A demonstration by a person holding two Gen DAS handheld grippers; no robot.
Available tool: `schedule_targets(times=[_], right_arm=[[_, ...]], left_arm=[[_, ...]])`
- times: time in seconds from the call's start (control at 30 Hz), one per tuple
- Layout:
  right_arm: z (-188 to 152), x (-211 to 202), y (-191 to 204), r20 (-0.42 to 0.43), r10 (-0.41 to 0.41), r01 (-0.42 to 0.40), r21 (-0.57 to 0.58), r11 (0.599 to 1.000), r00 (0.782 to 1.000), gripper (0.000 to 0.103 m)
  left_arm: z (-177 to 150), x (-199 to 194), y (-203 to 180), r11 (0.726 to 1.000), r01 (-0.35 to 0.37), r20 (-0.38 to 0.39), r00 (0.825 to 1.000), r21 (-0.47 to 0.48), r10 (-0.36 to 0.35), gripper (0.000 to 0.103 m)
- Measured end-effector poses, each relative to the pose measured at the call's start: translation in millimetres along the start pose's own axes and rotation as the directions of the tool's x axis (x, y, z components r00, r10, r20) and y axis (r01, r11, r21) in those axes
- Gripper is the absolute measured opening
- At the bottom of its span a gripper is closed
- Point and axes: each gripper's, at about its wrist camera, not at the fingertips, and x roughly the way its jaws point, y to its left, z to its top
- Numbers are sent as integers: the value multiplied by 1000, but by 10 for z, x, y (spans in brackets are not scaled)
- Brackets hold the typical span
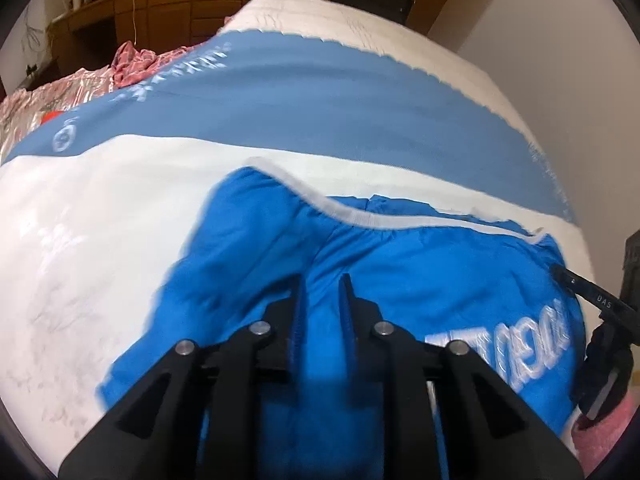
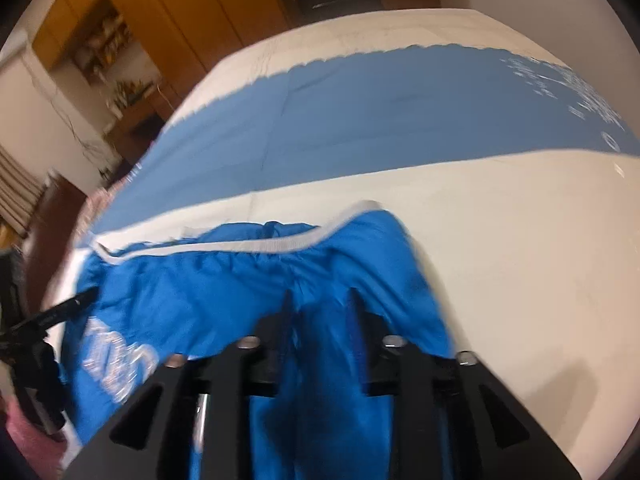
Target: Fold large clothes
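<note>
You are looking down both grippers at a bright blue garment (image 1: 400,280) lying on a bed (image 1: 100,220). The cover is white with a broad dull-blue band (image 1: 320,112) running across the upper half of each view.

In the left wrist view the garment is filling the lower centre and lower right of the frame. Its grey-white ribbed edge (image 1: 360,216) is curving across the middle, and white lettering (image 1: 516,344) is showing at the lower right. Your left gripper (image 1: 323,280) is sitting at the bottom centre with its jaws parted to a narrow gap. Blue cloth is lying between the two fingers, but the pads are not pinching it. At the right edge the other black tool (image 1: 592,296) is reaching in, its tip touching the garment's right side.

In the right wrist view the same garment (image 2: 224,288) is spreading from the lower left to the centre, with the ribbed edge (image 2: 248,246) across the middle and the lettering (image 2: 116,364) at lower left. Your right gripper (image 2: 320,300) is likewise standing narrowly apart, cloth between the fingers and not clamped. The left tool (image 2: 60,312) is showing at the left edge.

A pink patterned quilt (image 1: 48,96) is bunching at the upper left of the left view, and wooden cabinets (image 2: 160,12) are lining the far wall. Both views are blurred.
</note>
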Motion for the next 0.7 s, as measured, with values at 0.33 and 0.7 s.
schedule_targets(times=[0.33, 0.7], right_arm=[[-441, -692, -759, -81, 45, -37, 104, 994, 996, 75], [-645, -127, -777, -199, 224, -180, 218, 959, 954, 85]], left_arm=[[-504, -568, 794, 997, -42, -49, 998, -68, 39, 74], [-570, -137, 747, 992, 64, -97, 992, -112, -75, 92]])
